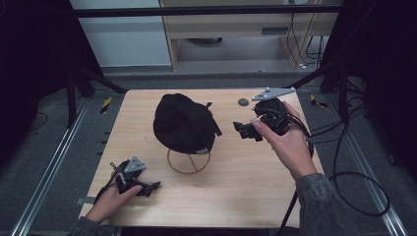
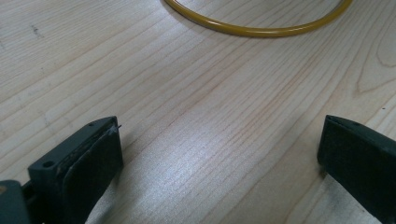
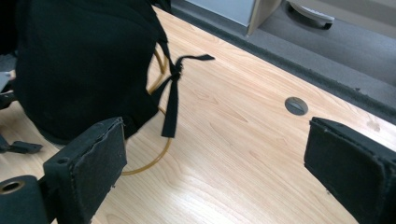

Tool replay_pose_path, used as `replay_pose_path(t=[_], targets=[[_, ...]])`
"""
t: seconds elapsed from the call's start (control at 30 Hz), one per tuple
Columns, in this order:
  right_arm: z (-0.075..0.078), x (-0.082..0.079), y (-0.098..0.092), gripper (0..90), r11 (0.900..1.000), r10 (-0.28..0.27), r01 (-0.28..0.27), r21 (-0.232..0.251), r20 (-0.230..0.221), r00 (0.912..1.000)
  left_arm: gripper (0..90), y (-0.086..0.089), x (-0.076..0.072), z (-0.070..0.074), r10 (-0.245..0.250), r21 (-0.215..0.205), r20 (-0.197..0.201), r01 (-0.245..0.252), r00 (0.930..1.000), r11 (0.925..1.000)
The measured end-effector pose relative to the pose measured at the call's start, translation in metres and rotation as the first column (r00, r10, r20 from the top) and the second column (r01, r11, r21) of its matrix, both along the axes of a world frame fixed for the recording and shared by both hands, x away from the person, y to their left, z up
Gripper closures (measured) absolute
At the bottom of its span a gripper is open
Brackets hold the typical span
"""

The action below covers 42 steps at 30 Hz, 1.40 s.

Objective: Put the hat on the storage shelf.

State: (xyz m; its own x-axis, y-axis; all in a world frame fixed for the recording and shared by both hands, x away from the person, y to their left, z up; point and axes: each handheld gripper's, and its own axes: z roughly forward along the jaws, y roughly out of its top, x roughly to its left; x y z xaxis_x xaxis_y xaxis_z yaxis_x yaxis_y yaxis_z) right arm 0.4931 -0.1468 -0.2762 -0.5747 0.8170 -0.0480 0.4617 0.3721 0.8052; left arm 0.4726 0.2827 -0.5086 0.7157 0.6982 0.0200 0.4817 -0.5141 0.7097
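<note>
- Nearest the person, the left gripper rests low on the worktop, fingers spread wide with bare wood between them and nothing held.
- Just ahead of those fingers, in the left gripper view, the yellow ring base of the stand curves across the wood, close but untouched.
- Mid-worktop, the black cap sits draped over that wire stand, its strap dangling off the right side, knotted and trailing down towards the wood.
- Over on the right, the right gripper is lifted off the surface and aimed at the cap, fingers wide apart and empty, a clear gap away from the fabric.
- Reads as the approach step: no contact yet, right side lining up on the cap.
- Next move likely calls for the right fingers to close in on the cap's edge or strap, pinch fabric only, and avoid snagging the wire beneath.
- Far back, a small grey round plug sits in the worktop, out of the way.
</note>
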Motion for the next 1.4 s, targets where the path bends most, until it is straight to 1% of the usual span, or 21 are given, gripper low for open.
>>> replay_pose_path(t=[0.07,0.1,0.27,0.3,0.33,0.5,0.53,0.6,0.63,0.67,0.7,0.8,0.83,1.0,1.03,1.07,1.13,1.23,1.3,1.33,1.4], targets=[[-0.004,0.0,-0.005,5.8,1.0,-0.007,0.007,0.006,-0.001,1.0,0.0,0.0,0.0,0.0,0.0,0.0,0.0,0.0,1.0,1.0],[-0.009,0.0,-0.01,5.8,1.0,-0.014,0.014,0.012,-0.002,0.9999,0.0,0.0,0.0,0.0,0.001,-0.001,0.0,-0.001,1.0,1.0],[-0.02,0.001,-0.02,5.7,0.999,-0.035,0.036,0.018,-0.009,0.9993,0.0,0.0,-0.001,0.0,0.002,-0.002,-0.002,-0.002,1.0,1.0],[-0.02,0.001,-0.02,5.7,0.999,-0.035,0.036,0.018,-0.009,0.9993,0.0,0.0,-0.001,0.0,0.002,-0.002,-0.001,-0.002,1.0,1.0],[-0.025,0.001,-0.025,5.7,0.999,-0.047,0.047,0.024,-0.01,0.9988,0.0,0.0,-0.001,0.0,-0.001,0.002,-0.002,0.001,1.0,1.0],[-0.032,0.001,-0.031,5.7,0.998,-0.064,0.064,0.029,-0.012,0.9979,0.0,0.0,0.0,0.0,-0.002,0.002,-0.003,0.002,1.0,1.0],[-0.037,0.001,-0.034,5.7,0.997,-0.071,0.071,0.029,-0.011,0.9975,0.0,0.0,0.0,0.0,-0.003,0.003,-0.002,0.003,1.0,1.0],[-0.039,0.001,-0.035,5.6,0.997,-0.074,0.075,0.032,-0.013,0.9972,0.0,0.0,0.0,0.0,-0.002,0.002,-0.003,0.002,1.0,1.0],[-0.043,0.002,-0.038,5.6,0.996,-0.084,0.085,0.037,-0.013,0.9963,0.0,0.0,0.0,0.0,-0.002,0.002,-0.002,0.002,1.0,1.0],[-0.043,0.002,-0.038,5.6,0.996,-0.084,0.085,0.037,-0.013,0.9963,0.0,0.0,0.0,0.0,-0.002,0.002,-0.002,0.002,1.0,1.0],[-0.049,0.003,-0.04,5.9,0.995,-0.092,0.093,0.041,-0.017,0.9956,0.0,0.0,0.0,0.0,-0.002,0.002,-0.002,0.002,1.0,1.0],[-0.056,0.004,-0.042,6.2,0.994,-0.094,0.096,0.05,-0.029,0.9951,0.0,0.0,0.0,0.0,-0.002,0.002,-0.002,0.002,1.0,1.0],[-0.056,0.004,-0.042,6.2,0.994,-0.094,0.096,0.05,-0.029,0.9951,0.0,0.0,0.0,0.0,-0.002,0.002,-0.002,0.002,1.0,1.0],[-0.072,0.007,-0.043,6.1,0.994,-0.104,0.106,0.04,-0.062,0.9927,0.0,0.0,0.0,0.0,-0.002,0.003,-0.003,0.002,1.0,1.0],[-0.078,0.009,-0.044,6.1,0.993,-0.108,0.111,0.039,-0.073,0.9915,0.0,0.0,0.0,0.0,-0.002,0.003,-0.002,0.002,1.0,1.0],[-0.078,0.009,-0.044,6.1,0.993,-0.108,0.111,0.039,-0.073,0.9915,0.0,0.0,0.0,0.0,-0.002,0.003,-0.002,0.002,1.0,1.0],[-0.086,0.011,-0.045,6.6,0.993,-0.115,0.118,0.028,-0.085,0.9898,0.0,0.0,0.0,0.0,-0.002,0.002,-0.002,0.002,1.0,1.0],[-0.09,0.012,-0.045,7.0,0.993,-0.116,0.119,0.027,-0.095,0.9888,0.0,0.0,0.0,0.0,-0.002,0.002,-0.002,0.002,1.0,1.0],[-0.098,0.014,-0.044,8.8,0.993,-0.115,0.117,0.017,-0.108,0.9875,0.0,0.0,0.0,0.0,-0.002,0.002,-0.002,0.002,1.0,1.0],[-0.098,0.014,-0.044,8.8,0.993,-0.115,0.117,0.017,-0.108,0.9875,0.0,0.0,0.0,0.0,-0.002,0.002,-0.002,0.002,1.0,1.0],[-0.103,0.014,-0.043,9.7,0.994,-0.111,0.112,0.006,-0.115,0.9871,0.0,0.0,0.0,0.0,-0.002,0.002,-0.002,0.002,1.0,1.0]])
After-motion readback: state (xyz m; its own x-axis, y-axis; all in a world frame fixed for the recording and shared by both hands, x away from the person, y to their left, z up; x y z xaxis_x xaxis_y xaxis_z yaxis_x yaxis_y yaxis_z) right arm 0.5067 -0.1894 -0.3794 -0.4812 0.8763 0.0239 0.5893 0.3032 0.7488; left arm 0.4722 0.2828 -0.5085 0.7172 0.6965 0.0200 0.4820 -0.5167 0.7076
